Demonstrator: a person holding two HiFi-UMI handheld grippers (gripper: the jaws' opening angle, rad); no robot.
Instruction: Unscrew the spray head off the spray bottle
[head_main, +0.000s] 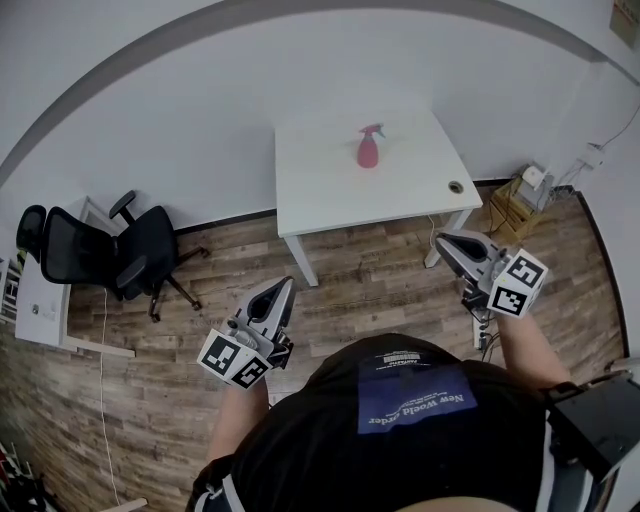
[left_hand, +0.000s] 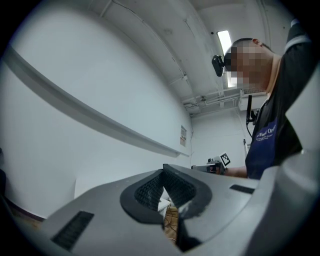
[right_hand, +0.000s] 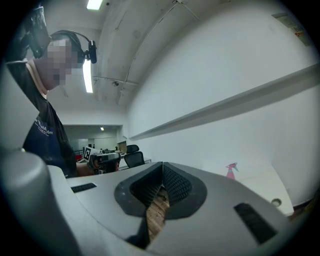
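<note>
Task not begun: the pink plastic spray bottle (head_main: 368, 148) stands with its spray head on, midway along the far edge of the white rectangular surface (head_main: 330, 195), well apart from your left gripper (head_main: 284, 285) and right gripper (head_main: 444, 240), whose fingers are clenched and empty.

Spray bottle (head_main: 368, 148): pink, upright, far on white surface (head_main: 330, 195);
Left gripper (head_main: 286, 284): near left, fingers together;
Right gripper (head_main: 440, 238): near right, fingers together;
Chair (head_main: 120, 255): black, left
</note>
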